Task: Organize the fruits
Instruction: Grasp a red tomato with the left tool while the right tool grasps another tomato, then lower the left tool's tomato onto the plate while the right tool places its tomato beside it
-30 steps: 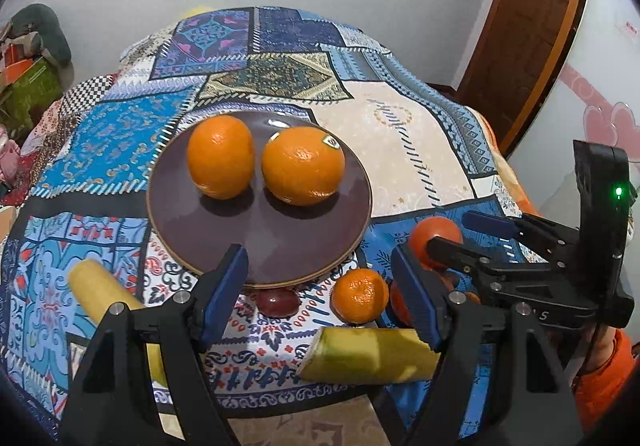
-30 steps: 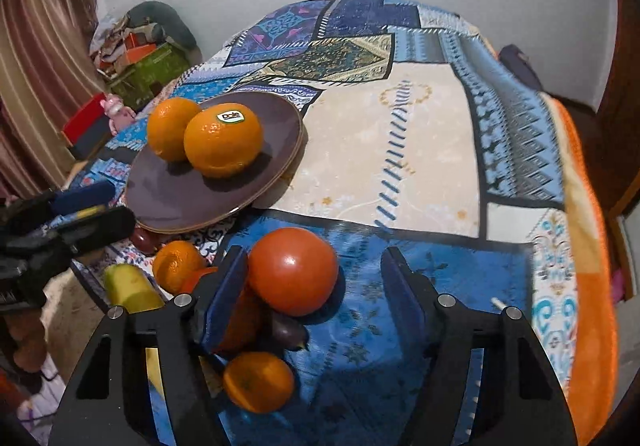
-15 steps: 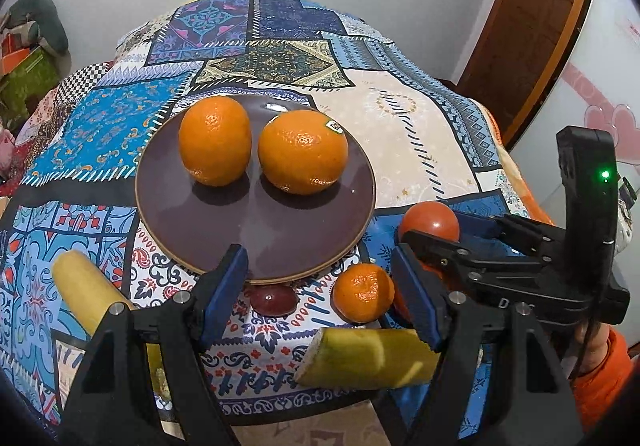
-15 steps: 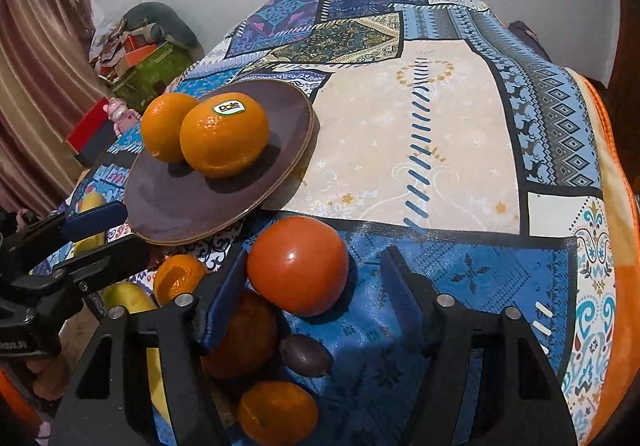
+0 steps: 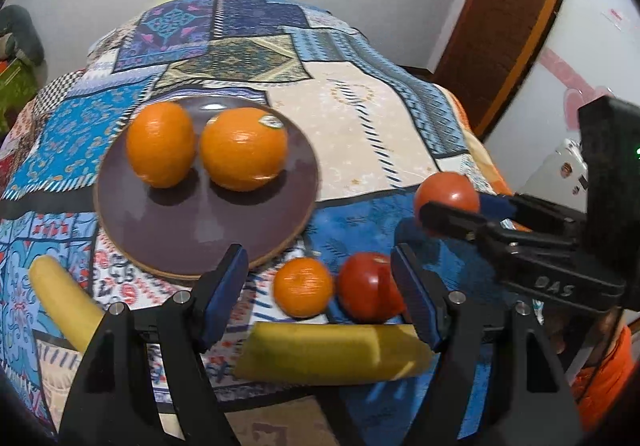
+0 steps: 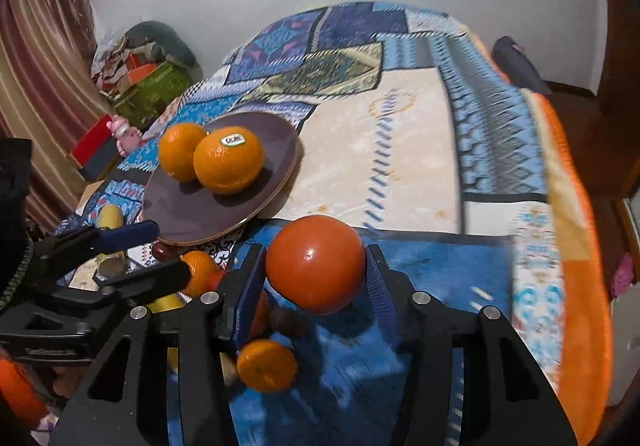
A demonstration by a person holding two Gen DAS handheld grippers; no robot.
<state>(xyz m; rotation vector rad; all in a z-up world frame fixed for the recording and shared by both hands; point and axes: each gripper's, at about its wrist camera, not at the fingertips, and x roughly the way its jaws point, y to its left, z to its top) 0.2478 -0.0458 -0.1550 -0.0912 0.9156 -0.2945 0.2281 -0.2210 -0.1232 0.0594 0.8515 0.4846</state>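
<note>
A brown plate [image 5: 172, 230] [image 6: 192, 213] holds two oranges [image 5: 160, 143] [image 5: 243, 149] on the patchwork cloth. My right gripper [image 6: 316, 270] is shut on a red tomato [image 6: 316, 262] and holds it above the cloth; in the left wrist view the tomato [image 5: 446, 191] shows at the right between the right gripper's fingers. My left gripper [image 5: 320, 290] is open and empty above a small mandarin [image 5: 303, 286], a red fruit [image 5: 368, 292] and a banana piece [image 5: 332, 354].
Another banana [image 5: 64, 298] lies at the left near the table edge. A mandarin [image 6: 266, 366] and a small dark fruit [image 6: 286, 322] lie under the right gripper. Boxes and clutter [image 6: 148, 81] stand by the far wall. A door [image 5: 512, 13] is at the right.
My right gripper has closed on the tomato and lifted it off the pile. The left gripper has shifted slightly right and stayed open.
</note>
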